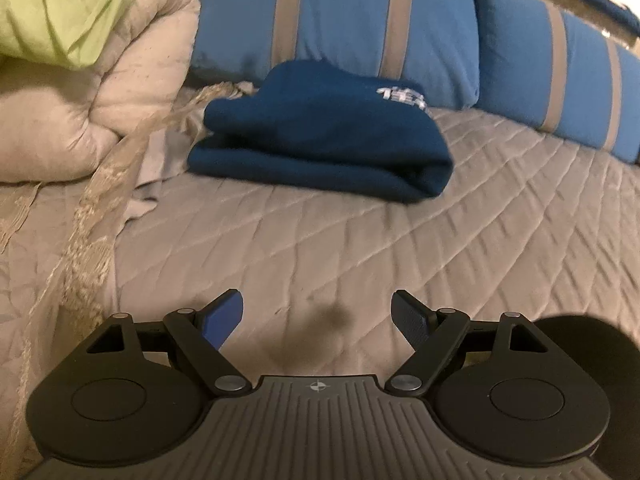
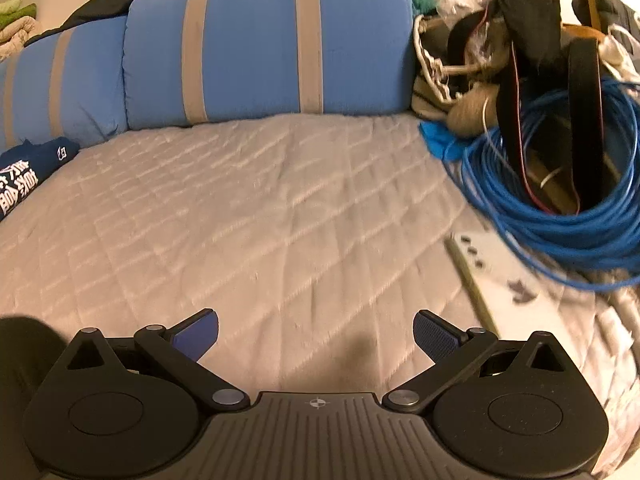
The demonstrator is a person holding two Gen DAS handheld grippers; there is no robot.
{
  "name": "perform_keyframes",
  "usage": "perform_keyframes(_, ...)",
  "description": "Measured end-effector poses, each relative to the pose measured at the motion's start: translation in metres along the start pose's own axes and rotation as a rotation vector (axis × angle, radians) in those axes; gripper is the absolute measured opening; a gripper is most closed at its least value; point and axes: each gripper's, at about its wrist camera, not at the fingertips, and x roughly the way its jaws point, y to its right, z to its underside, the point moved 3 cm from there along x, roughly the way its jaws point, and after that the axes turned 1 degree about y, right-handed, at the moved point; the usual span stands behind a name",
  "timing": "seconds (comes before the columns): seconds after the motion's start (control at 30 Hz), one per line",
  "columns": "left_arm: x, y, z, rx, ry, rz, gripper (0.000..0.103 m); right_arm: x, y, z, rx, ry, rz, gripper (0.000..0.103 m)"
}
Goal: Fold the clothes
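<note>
The folded navy sweatshirt (image 1: 320, 136) is seen at twelve o'clock from the spread, empty left gripper (image 1: 318, 312), its long axis running nine to three, while the equally spread right gripper (image 2: 316, 332) is judged farther off.

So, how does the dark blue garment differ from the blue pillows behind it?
The dark blue garment is navy and bears white lettering; the blue pillows are lighter blue with grey stripes. The garment lies folded flat on the grey quilt, while the pillows stand propped up at the back of it. The pillows also look bulkier than the garment. Both are soft blue textiles on the same bed.
</note>
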Motion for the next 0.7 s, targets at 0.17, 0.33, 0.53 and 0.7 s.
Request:
perform_keyframes(0.17, 0.009, -0.006, 0.010, -0.023, -0.010, -0.022, 0.082, 0.008, -0.001, 0.011, -0.005, 0.018, 0.009, 0.103)
perform_keyframes(0.33, 0.020, -0.013, 0.018, -0.044, -0.005, -0.025, 0.084, 0.020, -0.006, 0.018, -0.027, 0.007, 0.028, 0.103)
perform_keyframes(0.53, 0.026, -0.018, 0.024, -0.073, 0.016, -0.023, 0.103, 0.036, -0.010, 0.024, -0.009, 0.028, 0.063, 0.103)
perform_keyframes(0.7, 0.030, -0.018, 0.025, -0.078, 0.028, -0.035, 0.103, 0.046, -0.013, 0.021, 0.007, 0.066, 0.105, 0.103)
